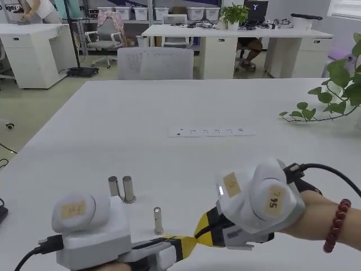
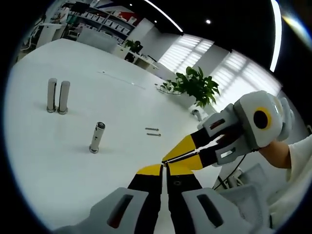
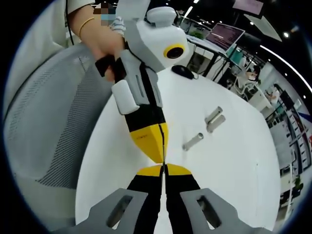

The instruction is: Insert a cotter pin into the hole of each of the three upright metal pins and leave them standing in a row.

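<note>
Yellow-tipped jaws of the left gripper [image 2: 165, 168] were pressed together, and so were those of the right gripper [image 3: 164, 168]. The two grippers met tip to tip at the lower centre of the head view, just above the white table [image 1: 237, 101]. Whether a cotter pin was pinched between the tips could not be told; it was too small to see.

Judgement: a handover or re-grip, to orient a cotter pin for threading.

A close pair of metal pins [image 1: 128, 189] stood upright at lower left of the head view. A single pin [image 1: 158, 220] stood nearer the grippers, apart from the pair, so the row was uneven. Two thin wire pieces [image 2: 152, 131], probably cotter pins in reserve, lay flat near the centre of the left gripper view, right of the single pin. No cotter pin showed in any upright pin, so none was judged inserted.
</note>
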The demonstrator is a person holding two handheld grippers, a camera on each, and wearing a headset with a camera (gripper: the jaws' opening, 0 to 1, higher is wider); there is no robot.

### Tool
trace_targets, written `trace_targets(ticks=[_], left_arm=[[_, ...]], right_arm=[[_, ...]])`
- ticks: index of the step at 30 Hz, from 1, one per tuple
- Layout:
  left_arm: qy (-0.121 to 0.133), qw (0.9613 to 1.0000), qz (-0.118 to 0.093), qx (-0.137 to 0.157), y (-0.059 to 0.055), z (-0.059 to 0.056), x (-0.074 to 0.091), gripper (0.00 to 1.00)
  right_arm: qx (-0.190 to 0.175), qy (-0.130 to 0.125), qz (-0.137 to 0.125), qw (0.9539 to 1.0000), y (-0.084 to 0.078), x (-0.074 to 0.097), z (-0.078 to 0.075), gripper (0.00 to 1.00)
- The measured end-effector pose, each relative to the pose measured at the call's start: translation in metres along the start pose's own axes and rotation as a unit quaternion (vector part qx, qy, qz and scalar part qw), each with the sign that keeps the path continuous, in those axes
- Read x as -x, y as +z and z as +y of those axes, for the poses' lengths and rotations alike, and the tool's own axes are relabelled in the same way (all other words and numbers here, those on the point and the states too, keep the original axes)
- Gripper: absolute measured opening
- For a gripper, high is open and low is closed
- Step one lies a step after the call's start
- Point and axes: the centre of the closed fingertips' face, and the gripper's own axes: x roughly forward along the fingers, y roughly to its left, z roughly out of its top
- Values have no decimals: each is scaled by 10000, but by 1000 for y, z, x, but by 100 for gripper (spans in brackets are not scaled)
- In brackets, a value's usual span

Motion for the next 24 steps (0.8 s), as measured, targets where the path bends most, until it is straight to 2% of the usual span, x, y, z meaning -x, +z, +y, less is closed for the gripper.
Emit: trace_targets(ticks=[24], left_arm=[[-58,9996,-66,250,-1,-2,2,1]], right_arm=[[138,6,97,9999,1,0,7,2]])
